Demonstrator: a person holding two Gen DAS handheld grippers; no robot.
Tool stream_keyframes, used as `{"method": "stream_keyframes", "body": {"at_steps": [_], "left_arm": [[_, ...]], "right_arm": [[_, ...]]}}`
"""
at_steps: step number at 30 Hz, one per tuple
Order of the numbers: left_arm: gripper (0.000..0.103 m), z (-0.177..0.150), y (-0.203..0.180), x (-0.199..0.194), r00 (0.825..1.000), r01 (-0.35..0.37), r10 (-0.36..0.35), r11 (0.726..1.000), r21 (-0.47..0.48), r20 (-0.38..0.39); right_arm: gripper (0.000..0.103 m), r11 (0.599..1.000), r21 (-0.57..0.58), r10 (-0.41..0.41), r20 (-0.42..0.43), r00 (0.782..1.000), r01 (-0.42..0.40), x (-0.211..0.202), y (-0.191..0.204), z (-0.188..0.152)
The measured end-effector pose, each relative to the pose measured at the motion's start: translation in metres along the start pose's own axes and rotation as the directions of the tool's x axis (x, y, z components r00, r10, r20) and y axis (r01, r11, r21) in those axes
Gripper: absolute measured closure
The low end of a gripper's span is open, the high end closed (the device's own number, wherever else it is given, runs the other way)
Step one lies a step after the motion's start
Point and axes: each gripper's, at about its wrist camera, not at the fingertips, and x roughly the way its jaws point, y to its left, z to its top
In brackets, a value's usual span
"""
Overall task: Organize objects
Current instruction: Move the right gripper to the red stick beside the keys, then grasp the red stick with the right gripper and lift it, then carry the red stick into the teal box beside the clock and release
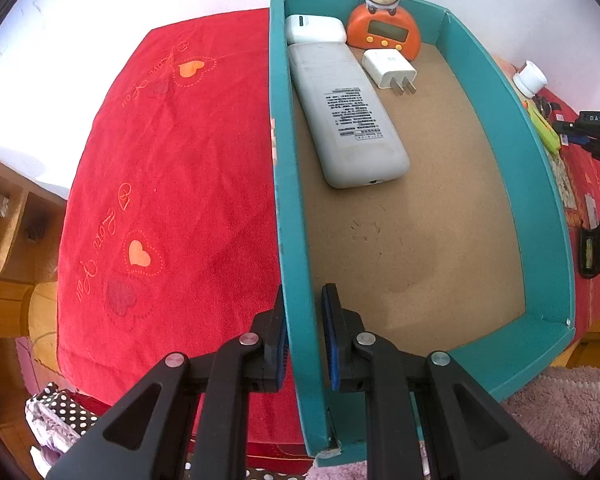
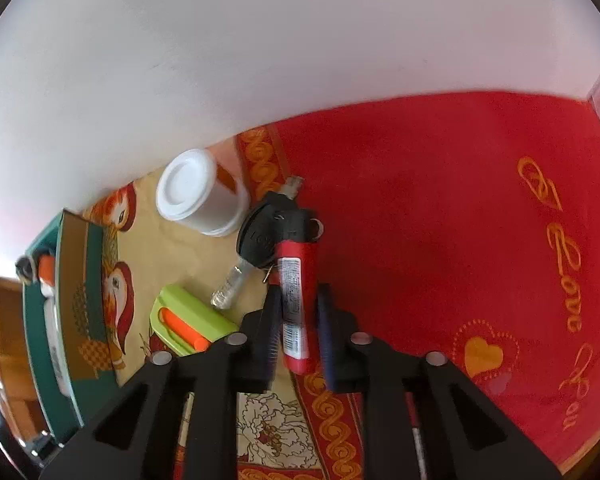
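Note:
A teal box (image 1: 496, 80) with a brown floor lies on the red cloth. It holds a grey remote (image 1: 344, 116), a white case (image 1: 316, 29), a white plug charger (image 1: 388, 68) and an orange monkey clock (image 1: 384, 28). My left gripper (image 1: 303, 308) straddles the box's left wall near its front corner, jaws slightly apart. My right gripper (image 2: 298, 308) has its jaws on either side of a red tube (image 2: 296, 300) joined to a black car key (image 2: 268, 232); the tube lies on the cloth.
A white bottle (image 2: 198, 192), a green and orange stapler-like item (image 2: 186, 324) and the teal box (image 2: 76, 304) lie left of the right gripper. Red cloth (image 2: 440, 220) stretches right. A wooden shelf (image 1: 8, 224) stands left of the table.

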Motion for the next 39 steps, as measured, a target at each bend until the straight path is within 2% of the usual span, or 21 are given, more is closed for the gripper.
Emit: {"method": "stream_keyframes", "body": {"at_steps": [2,9,18,21,25,29,34,39], "left_arm": [[0.089,0.0,0.0,0.0,1.0,-0.002,0.002,1.0,0.001,0.0],[0.09,-0.002,-0.007,-0.001,1.0,-0.021,0.021,1.0,0.003,0.008],[0.09,0.007,-0.007,0.0,0.999,-0.015,0.015,1.0,0.005,-0.031],[0.09,0.01,-0.007,0.0,0.999,-0.015,0.015,1.0,0.01,-0.035],[0.09,0.01,-0.007,-0.001,0.999,-0.015,0.016,1.0,0.011,-0.035],[0.09,0.008,-0.005,-0.003,1.0,-0.008,0.008,1.0,-0.005,-0.021],[0.09,0.001,-0.002,-0.005,1.0,-0.004,0.004,1.0,0.002,-0.01],[0.09,-0.003,-0.001,-0.009,1.0,0.0,0.0,1.0,0.007,0.0]], "right_arm": [[0.09,0.999,0.037,0.029,-0.013,0.999,-0.029,0.0,-0.007,-0.003],[0.09,0.998,0.04,0.045,0.002,0.999,-0.045,-0.007,-0.013,-0.018],[0.09,0.998,0.0,0.07,0.046,0.996,-0.07,-0.034,-0.007,-0.027],[0.09,0.994,0.003,0.111,0.044,0.993,-0.111,-0.042,-0.001,-0.032],[0.09,0.989,-0.06,0.137,0.053,0.989,-0.133,-0.055,0.026,-0.037],[0.09,0.976,-0.144,0.174,0.057,0.983,-0.164,-0.064,0.068,-0.043],[0.09,0.944,-0.249,0.231,0.024,0.973,-0.218,-0.068,0.12,-0.049],[0.09,0.917,-0.319,0.246,-0.014,0.969,-0.238,-0.057,0.167,-0.051]]}}
